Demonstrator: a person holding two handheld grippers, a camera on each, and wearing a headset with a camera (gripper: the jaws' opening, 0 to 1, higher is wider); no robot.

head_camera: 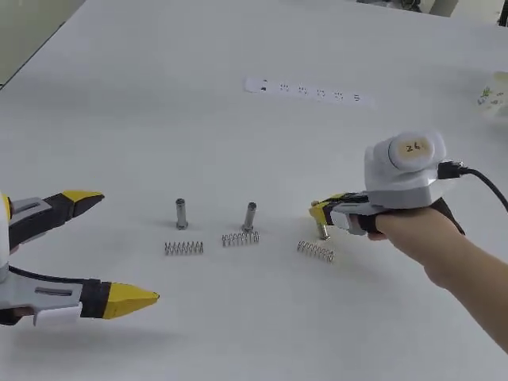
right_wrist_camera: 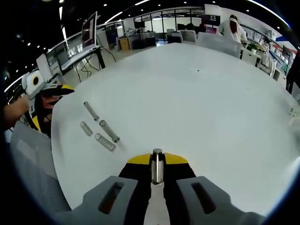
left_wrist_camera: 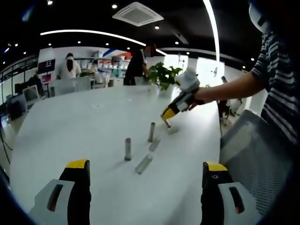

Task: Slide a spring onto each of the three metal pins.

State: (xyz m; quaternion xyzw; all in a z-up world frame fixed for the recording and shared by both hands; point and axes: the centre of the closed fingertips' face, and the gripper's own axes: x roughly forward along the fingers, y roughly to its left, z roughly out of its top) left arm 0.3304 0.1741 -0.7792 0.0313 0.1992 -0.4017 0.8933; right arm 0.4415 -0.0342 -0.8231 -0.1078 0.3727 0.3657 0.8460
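Two metal pins [head_camera: 181,214] [head_camera: 251,216] stand upright on the white table [head_camera: 238,333]. A spring lies in front of each, the left spring [head_camera: 183,248] and the middle spring [head_camera: 240,238]. My right gripper [head_camera: 321,213] is shut on the third pin [head_camera: 323,231], which stands just behind a third spring [head_camera: 316,251]. The right gripper view has this pin [right_wrist_camera: 156,172] clamped upright in the right gripper [right_wrist_camera: 157,160]. My left gripper [head_camera: 115,247] hovers at the left, open and holding nothing. From the left gripper [left_wrist_camera: 145,187], both free pins [left_wrist_camera: 128,149] [left_wrist_camera: 152,132] are ahead.
A white power strip [head_camera: 309,90] lies far back on the table. A potted plant [left_wrist_camera: 161,75] and several people stand beyond the table's far end in the left gripper view. A hand [head_camera: 413,230] holds the right gripper.
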